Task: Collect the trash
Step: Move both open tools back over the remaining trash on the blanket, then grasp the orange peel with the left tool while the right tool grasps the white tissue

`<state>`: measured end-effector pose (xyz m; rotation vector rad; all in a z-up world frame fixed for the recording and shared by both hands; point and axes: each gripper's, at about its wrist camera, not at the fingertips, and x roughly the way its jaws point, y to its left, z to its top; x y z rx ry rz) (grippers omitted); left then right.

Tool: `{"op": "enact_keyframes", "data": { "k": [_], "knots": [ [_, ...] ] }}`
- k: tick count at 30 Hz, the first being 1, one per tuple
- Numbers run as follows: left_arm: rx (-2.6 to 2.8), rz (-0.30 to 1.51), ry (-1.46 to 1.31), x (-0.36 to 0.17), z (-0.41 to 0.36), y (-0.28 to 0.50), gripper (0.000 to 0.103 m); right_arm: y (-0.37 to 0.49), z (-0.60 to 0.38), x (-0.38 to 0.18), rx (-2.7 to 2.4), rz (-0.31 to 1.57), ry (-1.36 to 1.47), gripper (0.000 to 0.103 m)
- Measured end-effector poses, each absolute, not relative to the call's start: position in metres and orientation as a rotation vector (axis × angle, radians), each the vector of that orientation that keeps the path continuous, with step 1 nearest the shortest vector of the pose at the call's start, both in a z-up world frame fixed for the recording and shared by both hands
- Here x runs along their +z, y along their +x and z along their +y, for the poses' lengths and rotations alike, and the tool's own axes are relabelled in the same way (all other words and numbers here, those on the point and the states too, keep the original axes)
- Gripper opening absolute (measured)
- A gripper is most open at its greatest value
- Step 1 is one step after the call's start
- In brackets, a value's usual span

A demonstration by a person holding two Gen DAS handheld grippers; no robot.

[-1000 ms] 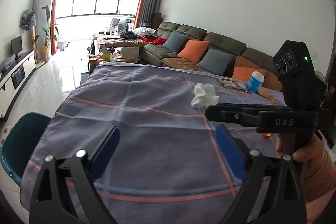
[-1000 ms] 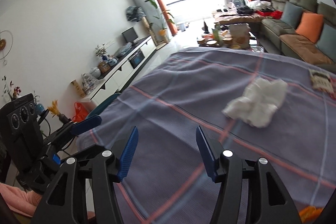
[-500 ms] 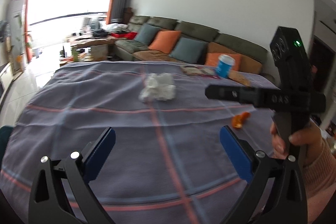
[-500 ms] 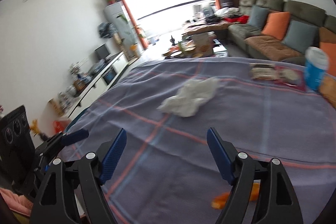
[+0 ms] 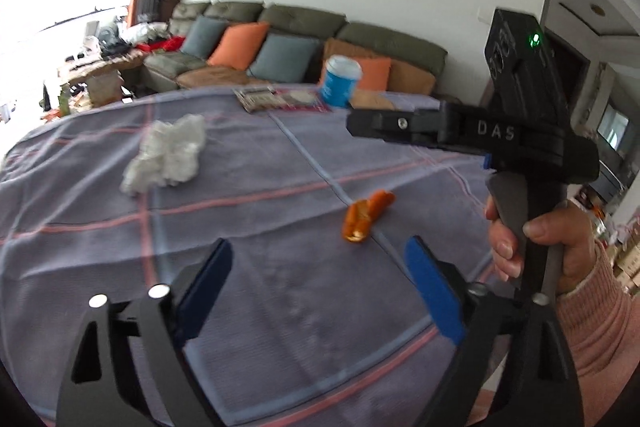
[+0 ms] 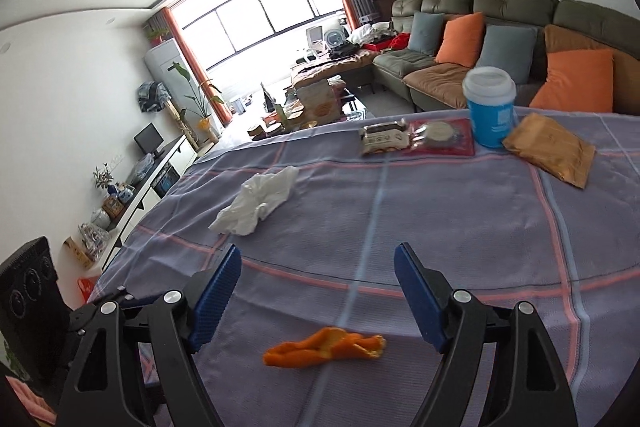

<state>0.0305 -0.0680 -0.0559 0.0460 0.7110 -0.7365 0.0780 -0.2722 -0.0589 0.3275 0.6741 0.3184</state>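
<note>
Plaid cloth [image 6: 460, 219] covers the table, a sofa [image 6: 520, 11] behind it. Nothing looks collected yet, judging by what lies out: orange peel [image 6: 324, 347] at 6 o'clock in the right view, crumpled tissue [image 6: 256, 203] at 10, wrappers [image 6: 416, 139], a blue cup [image 6: 490, 107] and a brown bag [image 6: 548, 147] toward 1. Right gripper [image 6: 318, 291] hangs just above the peel, jaws spread wide and empty. Left gripper [image 5: 320, 291] hovers nearby, likewise spread and empty. I judge the peel goes first.
</note>
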Motion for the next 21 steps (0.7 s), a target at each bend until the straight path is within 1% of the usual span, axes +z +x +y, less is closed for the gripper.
{"op": "enact_keyframes", "data": {
  "k": [2, 6, 10, 12, 15, 19, 20, 21],
  "knots": [
    [-0.753, 0.748, 0.052, -0.061, -0.078, 0.036, 0.08, 0.078, -0.276, -0.062, 0.319, 0.678, 0.337, 0.078],
    [-0.781, 0.798, 0.054, -0.066, -0.091, 0.043, 0.066, 0.081, -0.281, -0.066, 0.321, 0.683, 0.356, 0.078],
    [-0.806, 0.849, 0.054, -0.073, -0.103, 0.05, 0.057, 0.081, -0.286, -0.07, 0.323, 0.688, 0.376, 0.078],
    [-0.815, 0.875, 0.05, -0.077, -0.109, 0.054, 0.047, 0.081, -0.288, -0.072, 0.325, 0.69, 0.382, 0.078],
    [-0.815, 0.9, 0.043, -0.079, -0.116, 0.061, 0.036, 0.081, -0.289, -0.073, 0.325, 0.696, 0.388, 0.078],
    [-0.821, 0.918, 0.031, -0.08, -0.12, 0.067, 0.028, 0.08, -0.291, -0.076, 0.327, 0.7, 0.397, 0.078],
    [-0.817, 0.923, 0.031, -0.081, -0.121, 0.069, 0.019, 0.08, -0.291, -0.076, 0.328, 0.701, 0.398, 0.078],
    [-0.818, 0.929, 0.031, -0.082, -0.122, 0.07, 0.019, 0.08, -0.291, -0.076, 0.328, 0.702, 0.399, 0.078]
  ]
}}
